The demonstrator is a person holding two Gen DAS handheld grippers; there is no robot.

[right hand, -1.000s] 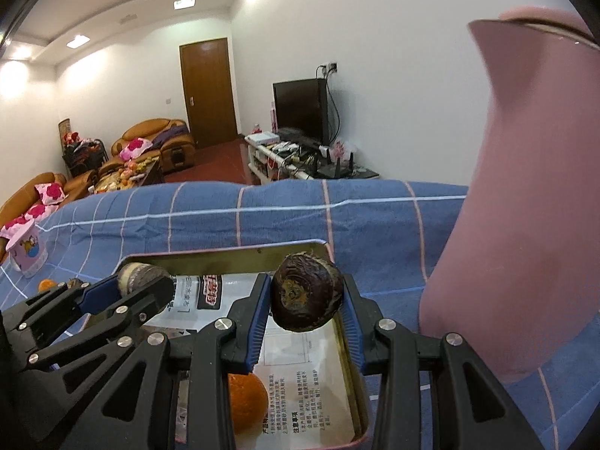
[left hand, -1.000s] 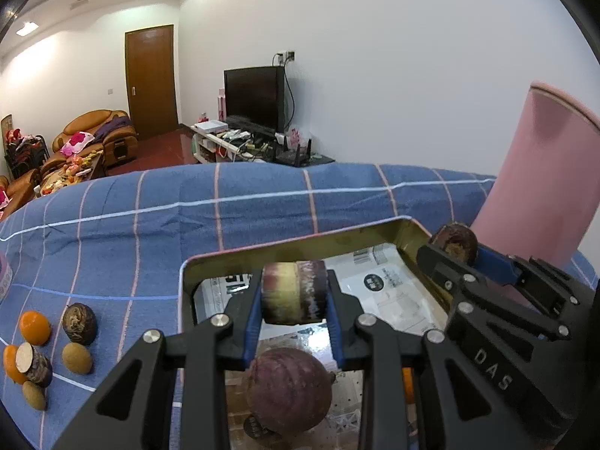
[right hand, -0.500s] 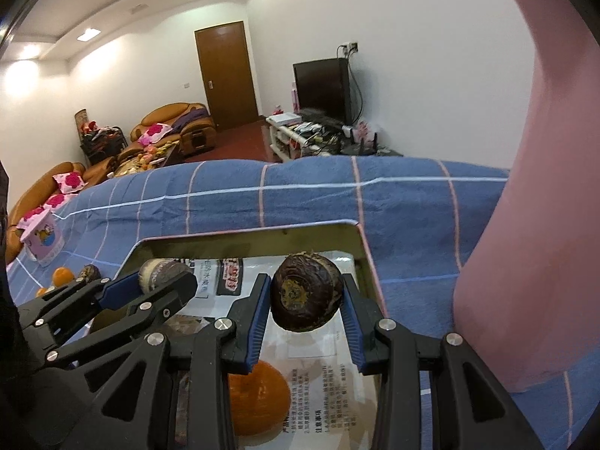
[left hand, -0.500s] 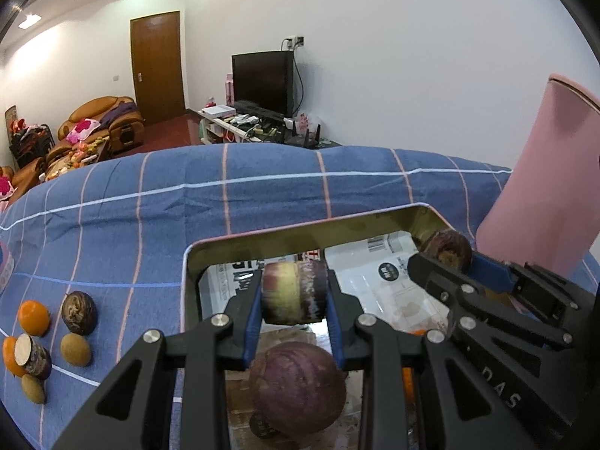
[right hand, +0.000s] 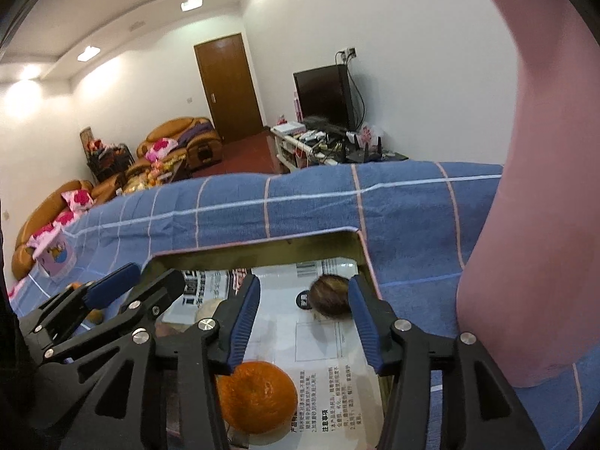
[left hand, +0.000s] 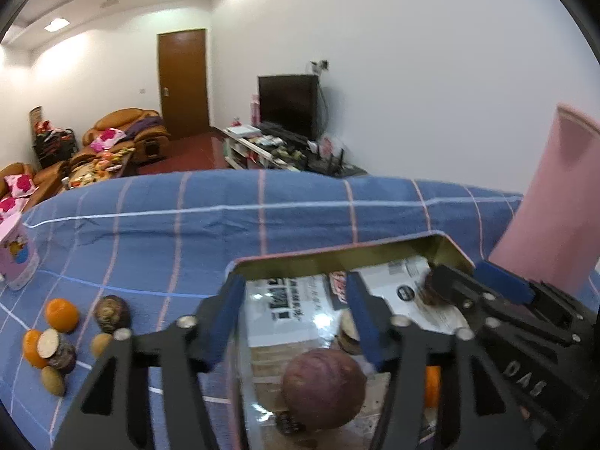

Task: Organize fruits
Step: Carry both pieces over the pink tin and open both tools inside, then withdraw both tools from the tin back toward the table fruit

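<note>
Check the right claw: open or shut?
Open. The right claw shows a wide gap between its blue pads, nothing clamped; a dark fruit lies in the tin below.

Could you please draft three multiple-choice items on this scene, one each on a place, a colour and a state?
1. Where does the large purple fruit lie?
A. in the metal tray
B. on the cloth beside the oranges
C. between the left gripper's fingers

2. What colour is the tall container beside the tray?
A. green
B. pink
C. white

3. How does the right gripper stand?
A. shut on a fruit
B. open, holding nothing
C. shut on paper

Key: 1 A, the fruit rests on the printed paper inside the tray walls. 2 B, its whole side is pink. 3 B, the blue pads stand apart and the small dark fruit lies in the tray beyond them.
</note>
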